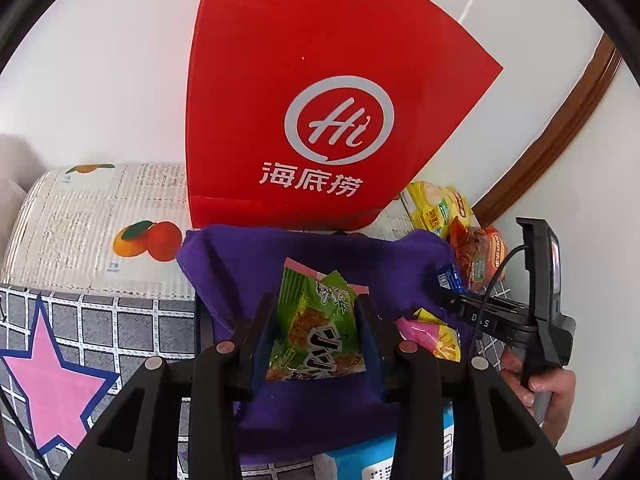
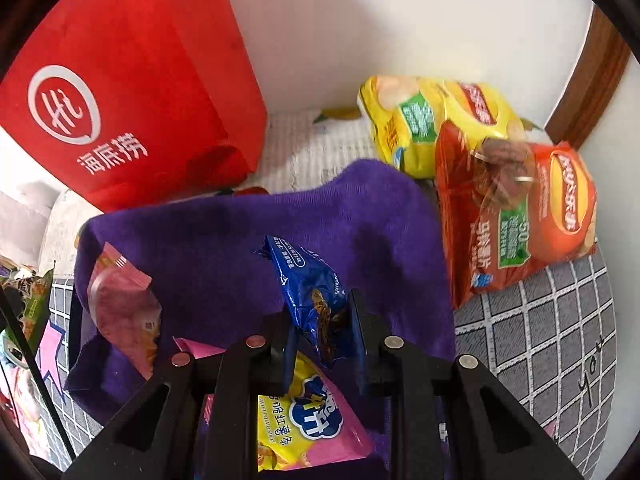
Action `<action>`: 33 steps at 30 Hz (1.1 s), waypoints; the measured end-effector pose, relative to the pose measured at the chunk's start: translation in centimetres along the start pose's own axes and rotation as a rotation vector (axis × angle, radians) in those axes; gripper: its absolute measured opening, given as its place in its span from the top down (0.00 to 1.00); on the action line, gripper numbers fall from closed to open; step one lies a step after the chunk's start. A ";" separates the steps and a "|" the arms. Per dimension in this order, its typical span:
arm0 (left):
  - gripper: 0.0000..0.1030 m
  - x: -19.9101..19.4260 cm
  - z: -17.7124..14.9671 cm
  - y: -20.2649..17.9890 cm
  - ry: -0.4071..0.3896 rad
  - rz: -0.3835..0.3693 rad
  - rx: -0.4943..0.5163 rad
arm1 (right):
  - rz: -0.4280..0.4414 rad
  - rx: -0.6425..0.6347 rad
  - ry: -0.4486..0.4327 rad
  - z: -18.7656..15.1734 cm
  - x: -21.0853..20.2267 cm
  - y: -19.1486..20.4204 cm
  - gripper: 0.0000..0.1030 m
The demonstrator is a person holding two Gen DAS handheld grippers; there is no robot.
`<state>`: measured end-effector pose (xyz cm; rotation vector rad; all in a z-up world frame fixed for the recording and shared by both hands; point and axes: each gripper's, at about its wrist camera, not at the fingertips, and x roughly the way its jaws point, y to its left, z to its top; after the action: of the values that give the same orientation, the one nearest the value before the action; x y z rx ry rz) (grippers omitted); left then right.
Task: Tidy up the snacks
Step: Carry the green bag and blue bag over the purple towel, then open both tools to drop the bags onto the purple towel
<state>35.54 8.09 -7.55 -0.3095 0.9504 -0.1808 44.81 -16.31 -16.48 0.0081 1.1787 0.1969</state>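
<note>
Left tool (image 1: 316,336) gripping green packet (image 1: 316,332)

the pink-yellow snack pack (image 2: 316,420) is half hidden (right gripper (image 2: 320,344) in front), its bottom cut off.

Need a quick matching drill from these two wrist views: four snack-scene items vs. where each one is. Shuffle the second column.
Items:
1. green packet
2. blue packet
3. orange chip bag
4. red bag

Places:
A. standing against the wall
B. in the right hand-held gripper
C. in the left hand-held gripper
D. lying beside the purple cloth, overlapping the yellow chip bag

Pairs: 1-C, 2-B, 3-D, 4-A
</note>
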 end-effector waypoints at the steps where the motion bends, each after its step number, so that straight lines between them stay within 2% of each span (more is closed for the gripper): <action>1: 0.64 0.0 0.0 0.0 0.002 0.001 0.002 | 0.001 -0.004 0.010 0.0 0.2 0.1 0.78; 6: 0.64 0.7 -0.2 -0.1 0.031 0.015 -0.001 | 0.008 -0.024 0.020 0.1 0.7 1.1 0.75; 8: 0.64 1.0 -0.3 -0.2 0.045 0.017 0.004 | 0.004 -0.030 0.019 0.1 0.6 1.4 0.62; 11: 0.64 1.4 -0.5 -0.5 0.063 0.018 0.014 | 0.007 -0.051 -0.010 0.1 -0.3 2.0 0.55; 23: 0.63 4.4 -1.5 -1.8 0.159 0.046 0.047 | 0.045 0.001 -0.131 -0.1 -5.8 1.1 0.52; 33: 0.63 6.2 -2.6 -3.1 0.227 0.039 0.096 | 0.075 0.016 -0.161 -0.1 -7.2 0.7 0.51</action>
<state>36.88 2.91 -12.64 -0.1836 1.1677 -0.2284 42.01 -16.75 -9.85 0.0812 1.0198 0.2480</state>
